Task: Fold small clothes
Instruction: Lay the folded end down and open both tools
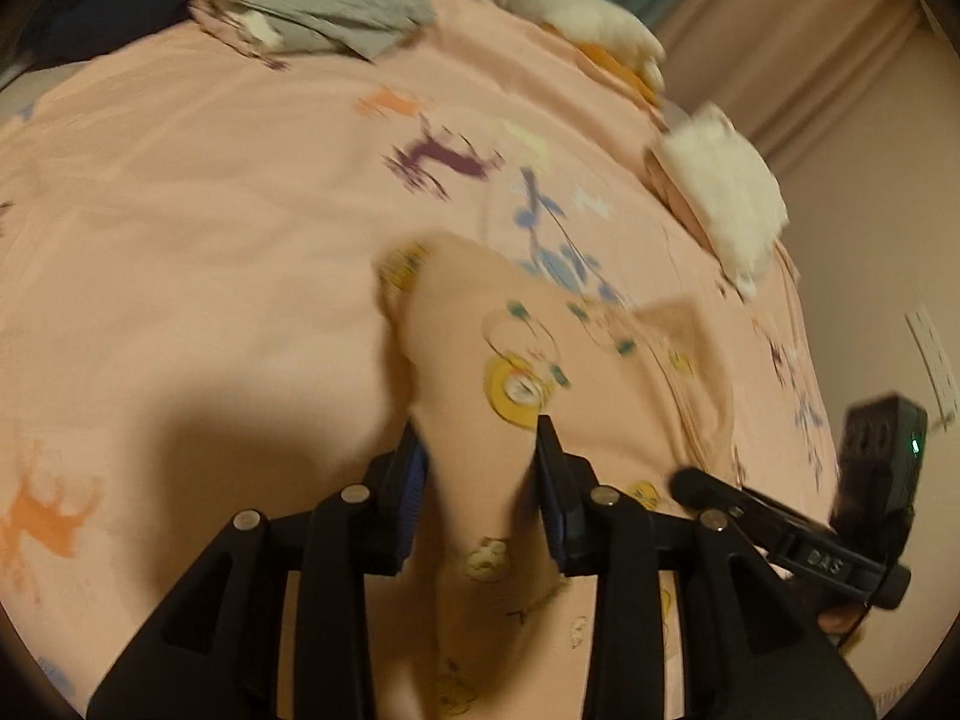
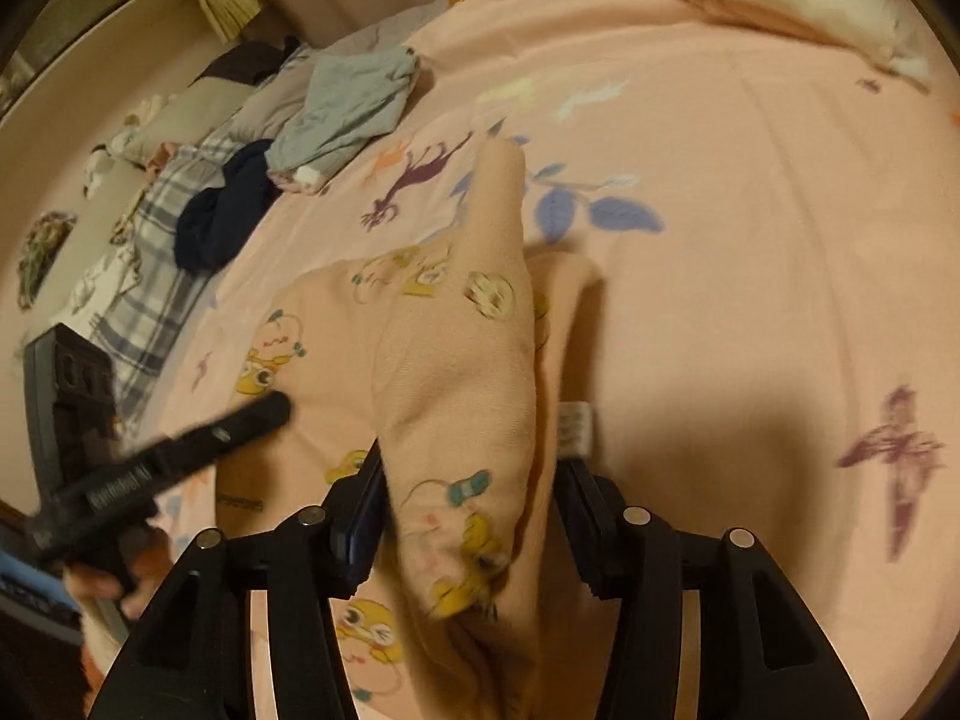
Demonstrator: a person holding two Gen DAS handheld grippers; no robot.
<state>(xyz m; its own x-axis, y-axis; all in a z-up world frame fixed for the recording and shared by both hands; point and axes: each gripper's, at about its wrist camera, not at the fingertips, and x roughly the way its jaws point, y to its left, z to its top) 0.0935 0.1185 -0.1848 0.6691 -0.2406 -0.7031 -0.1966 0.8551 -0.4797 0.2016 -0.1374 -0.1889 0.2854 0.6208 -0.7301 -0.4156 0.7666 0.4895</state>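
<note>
Both my grippers have a fold of the pink printed garment (image 1: 540, 372) between their jaws: left gripper (image 1: 480, 456) and right gripper (image 2: 468, 480) stand parted, pads loose, cloth draped ahead onto the pink bedsheet (image 1: 180, 240).

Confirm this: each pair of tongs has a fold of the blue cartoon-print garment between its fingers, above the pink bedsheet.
Wrong in one respect: the garment is pink, not blue, as the right wrist view shows. The rest stands: a fold runs between the left tongs and the right tongs, above the pink bedsheet.
</note>
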